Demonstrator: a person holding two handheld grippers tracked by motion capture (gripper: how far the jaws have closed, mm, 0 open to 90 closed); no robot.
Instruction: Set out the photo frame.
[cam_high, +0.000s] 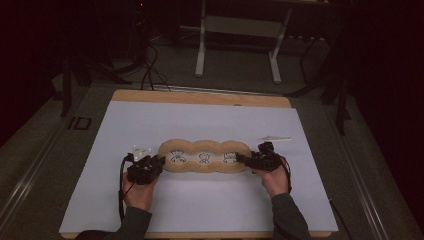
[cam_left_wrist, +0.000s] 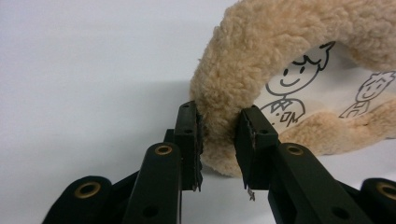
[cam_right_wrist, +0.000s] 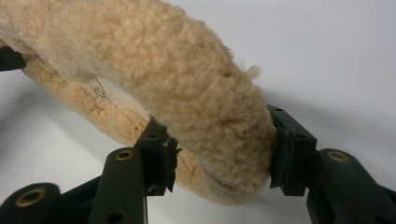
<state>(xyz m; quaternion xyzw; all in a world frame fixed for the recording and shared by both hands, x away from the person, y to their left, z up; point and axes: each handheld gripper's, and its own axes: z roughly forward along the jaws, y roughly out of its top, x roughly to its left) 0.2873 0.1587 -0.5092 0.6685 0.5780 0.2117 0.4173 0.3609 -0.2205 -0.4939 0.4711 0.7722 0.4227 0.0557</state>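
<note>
A tan fleecy plush frame (cam_high: 204, 148) with three lobes lies across the middle of the white sheet (cam_high: 200, 120). Each lobe holds a white panel with a cartoon figure (cam_left_wrist: 285, 93). My left gripper (cam_high: 159, 162) is shut on the frame's left end, its jaws pinching the fuzzy rim (cam_left_wrist: 224, 93) in the left gripper view, where that gripper (cam_left_wrist: 219, 144) rises from below. My right gripper (cam_high: 243, 159) is shut on the right end. In the right gripper view its jaws stand wide around the thick fleece end (cam_right_wrist: 205, 107), and that gripper (cam_right_wrist: 222, 156) presses it from both sides.
A small white stick-like object (cam_high: 274, 138) lies on the sheet just beyond my right gripper. The sheet covers a wooden tabletop (cam_high: 200, 96). A white stand (cam_high: 240, 45) and cables (cam_high: 148, 70) are on the dark floor behind the table.
</note>
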